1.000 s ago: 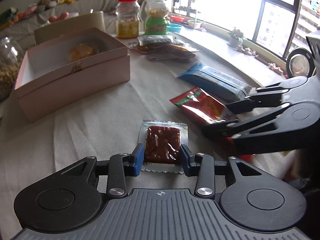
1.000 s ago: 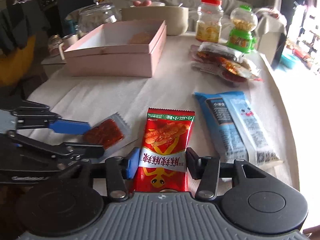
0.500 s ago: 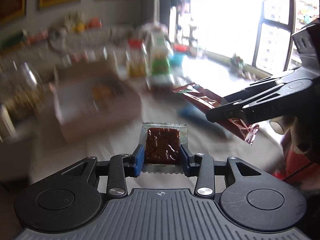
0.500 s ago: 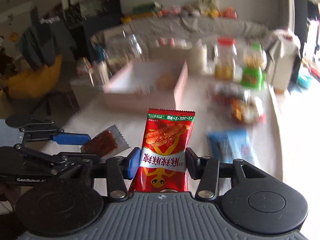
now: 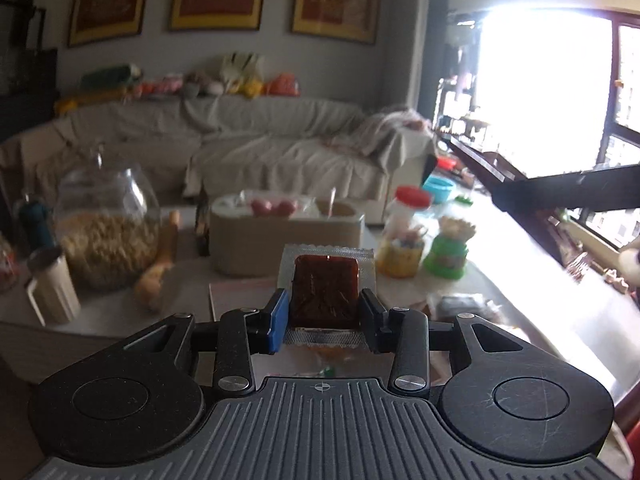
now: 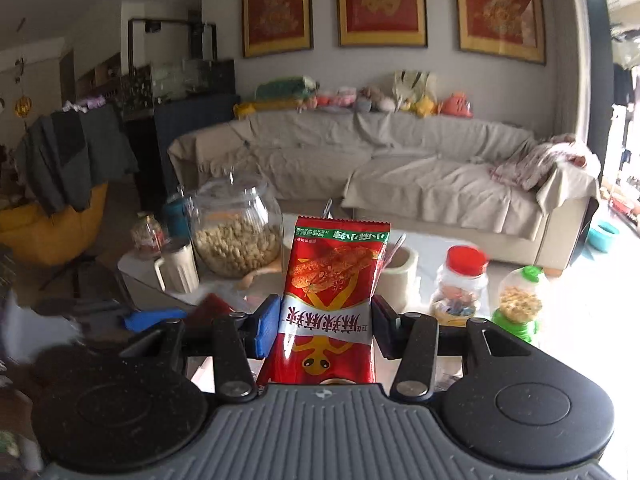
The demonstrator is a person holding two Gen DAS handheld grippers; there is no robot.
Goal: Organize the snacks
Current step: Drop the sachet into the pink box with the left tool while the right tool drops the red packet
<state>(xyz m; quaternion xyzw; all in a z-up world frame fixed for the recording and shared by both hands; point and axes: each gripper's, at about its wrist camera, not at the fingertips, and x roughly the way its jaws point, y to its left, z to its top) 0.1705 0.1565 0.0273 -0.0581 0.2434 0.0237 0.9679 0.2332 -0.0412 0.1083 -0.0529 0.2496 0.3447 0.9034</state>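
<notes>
While the left tongs (image 5: 323, 316) pinch one clear-edged sachet of dark red snack (image 5: 325, 294) by its two sides, the right tongs (image 6: 325, 326) clamp one red snack packet (image 6: 334, 300) upright; both snacks hang in the air above the tabletop (image 5: 576, 312). Beyond them stand one big glass jar of nuts (image 6: 236, 234), one cream mug (image 6: 178, 270), one red-lidded jar (image 6: 460, 284) and one green-based dispenser (image 6: 518, 304). The tabletop's right edge runs toward the bright window, and open floor lies before the far sofa (image 6: 400, 168).

The red snack packet (image 6: 328, 300) hides its lower end behind the gripper body; the pink box (image 5: 240, 300) is mostly hidden, and the window (image 5: 540, 92) is blown out.
</notes>
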